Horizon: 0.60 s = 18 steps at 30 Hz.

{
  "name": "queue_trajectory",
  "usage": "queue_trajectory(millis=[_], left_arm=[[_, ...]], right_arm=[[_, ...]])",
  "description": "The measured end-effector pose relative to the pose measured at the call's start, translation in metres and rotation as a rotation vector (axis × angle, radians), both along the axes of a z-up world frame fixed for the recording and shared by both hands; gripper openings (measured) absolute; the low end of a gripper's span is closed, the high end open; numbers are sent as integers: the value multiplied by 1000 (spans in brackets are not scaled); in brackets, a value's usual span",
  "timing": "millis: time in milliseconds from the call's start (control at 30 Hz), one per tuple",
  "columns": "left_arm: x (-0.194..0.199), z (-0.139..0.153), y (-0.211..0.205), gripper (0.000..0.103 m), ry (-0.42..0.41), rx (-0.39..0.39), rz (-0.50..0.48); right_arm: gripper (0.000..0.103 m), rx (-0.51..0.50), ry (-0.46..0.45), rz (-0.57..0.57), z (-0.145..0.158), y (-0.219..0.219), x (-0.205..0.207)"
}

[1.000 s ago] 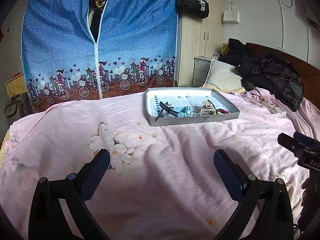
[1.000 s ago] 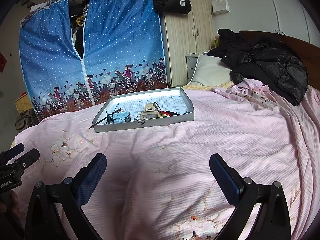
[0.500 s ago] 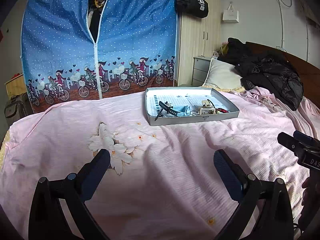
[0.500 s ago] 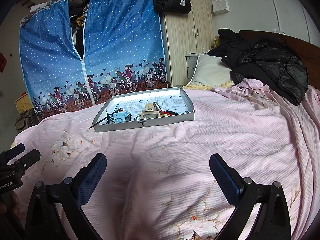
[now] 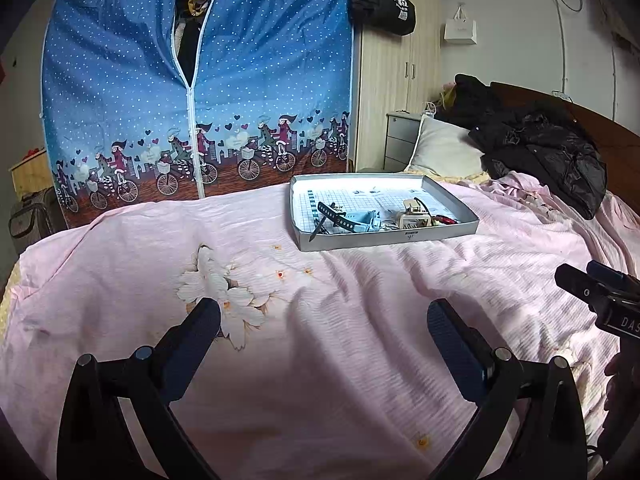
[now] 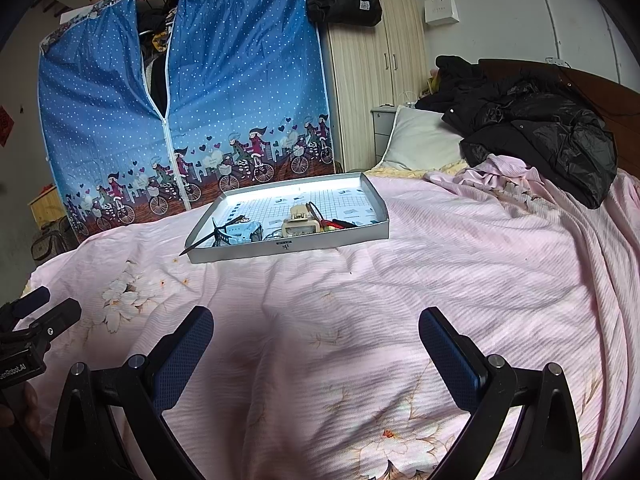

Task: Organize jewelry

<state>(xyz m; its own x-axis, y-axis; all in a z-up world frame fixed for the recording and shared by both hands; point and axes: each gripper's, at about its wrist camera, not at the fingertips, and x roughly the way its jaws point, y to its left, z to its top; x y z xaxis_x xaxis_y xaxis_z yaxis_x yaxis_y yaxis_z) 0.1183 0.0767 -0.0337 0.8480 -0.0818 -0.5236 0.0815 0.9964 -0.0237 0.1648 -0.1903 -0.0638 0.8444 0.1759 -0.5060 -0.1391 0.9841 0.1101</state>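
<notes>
Pink bedspread (image 5: 360,360) carries the grey tray (image 5: 440,236) of tangled, hard-to-distinguish jewelry (image 5: 412,218), well beyond the left gripper (image 5: 324,334) and right gripper (image 6: 316,336), both spread wide and empty, bases cropped.

blue bicycle-print wardrobe cover (image 5: 200,92), black bag (image 5: 382,4) hanging above, black coat (image 6: 532,128) beside white pillow (image 6: 424,140).
</notes>
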Motion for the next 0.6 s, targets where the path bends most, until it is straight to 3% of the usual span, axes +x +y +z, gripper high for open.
queue_trajectory(millis=[600], left_arm=[[1,-1,1,101,1,-1,-3]], right_arm=[[103,3,2,0,0,-1,0]])
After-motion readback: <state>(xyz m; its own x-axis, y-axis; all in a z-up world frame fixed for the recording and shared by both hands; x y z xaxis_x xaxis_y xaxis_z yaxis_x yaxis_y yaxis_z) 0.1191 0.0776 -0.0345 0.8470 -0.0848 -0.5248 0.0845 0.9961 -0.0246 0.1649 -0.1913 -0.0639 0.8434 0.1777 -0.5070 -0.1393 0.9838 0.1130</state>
